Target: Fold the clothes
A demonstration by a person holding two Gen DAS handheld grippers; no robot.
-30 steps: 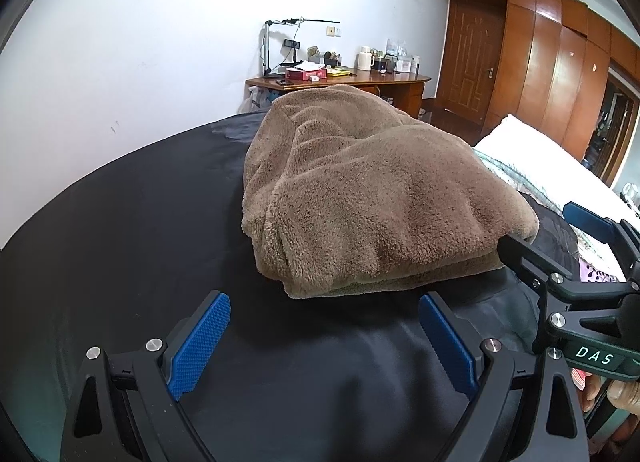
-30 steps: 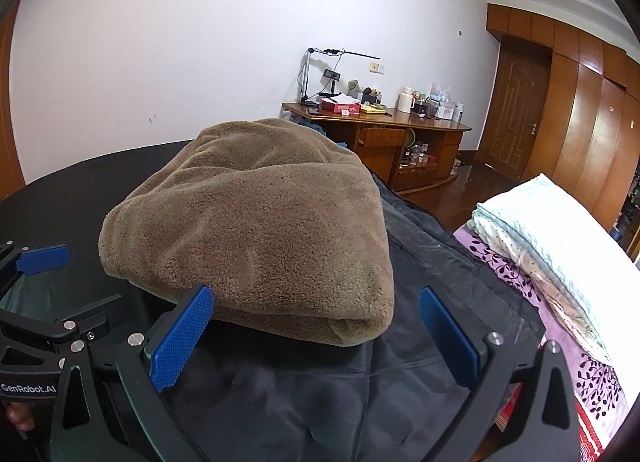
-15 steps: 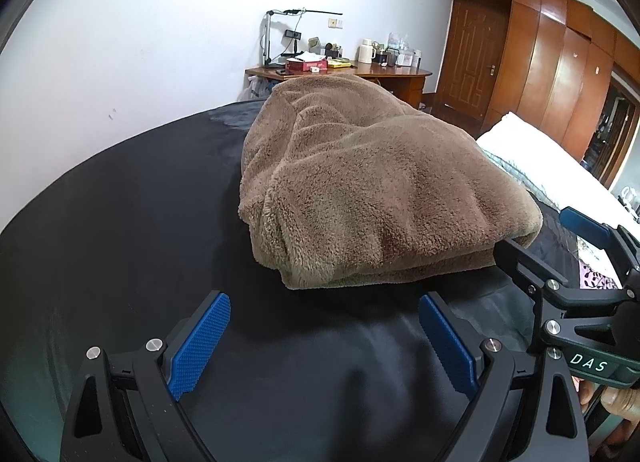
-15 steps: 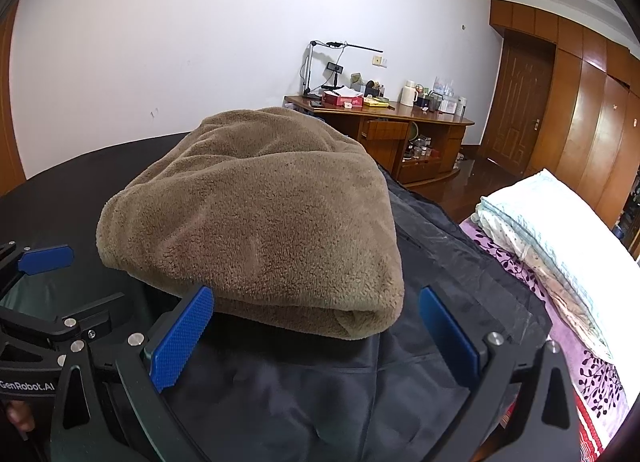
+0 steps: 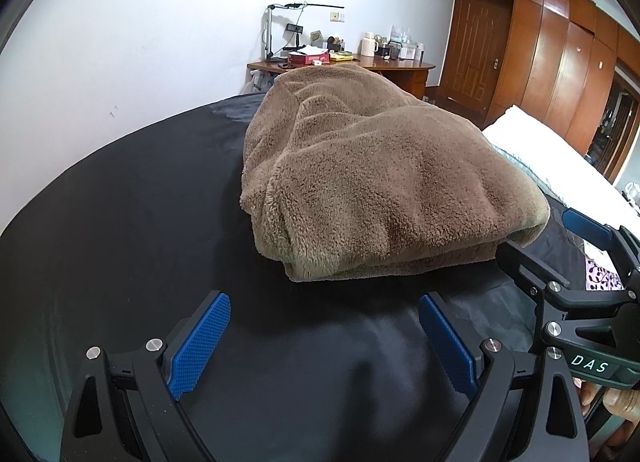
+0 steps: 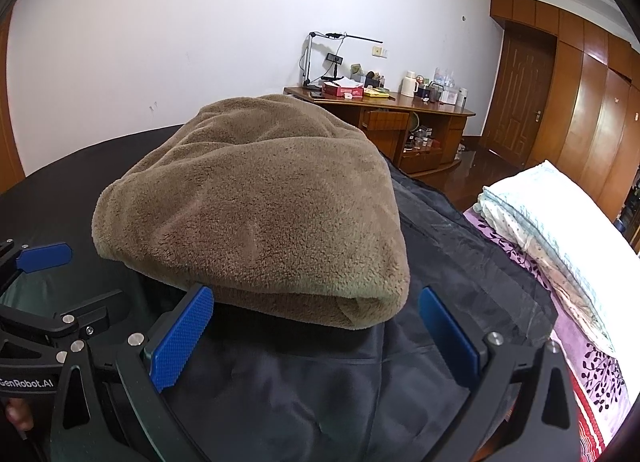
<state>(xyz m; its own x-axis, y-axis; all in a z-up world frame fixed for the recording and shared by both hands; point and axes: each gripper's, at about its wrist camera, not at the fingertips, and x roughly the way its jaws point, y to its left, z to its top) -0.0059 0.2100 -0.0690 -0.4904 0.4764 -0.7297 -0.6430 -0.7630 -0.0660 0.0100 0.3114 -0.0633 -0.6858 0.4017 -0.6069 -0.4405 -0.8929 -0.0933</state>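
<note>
A fluffy brown garment (image 5: 372,181) lies folded in a thick bundle on a black sheet (image 5: 120,229). In the right wrist view the same brown garment (image 6: 260,205) fills the middle, its folded edge facing me. My left gripper (image 5: 324,336) stands open just short of the bundle's near edge, nothing between its blue pads (image 5: 200,346). My right gripper (image 6: 314,332) is open too, its pads (image 6: 182,336) level with the bundle's front right corner, not gripping it. The right gripper (image 5: 576,262) also shows in the left wrist view, beside the bundle's right end.
A wooden desk (image 6: 384,109) with a lamp, boxes and bottles stands against the white wall behind. A folded white quilt (image 6: 560,221) lies on a purple patterned bedspread (image 6: 600,374) to the right. Wooden wardrobe doors (image 5: 560,61) line the far right.
Both grippers have drawn slightly nearer to the bundle and dropped lower. The garment itself has not shifted, and both grippers stay open.
</note>
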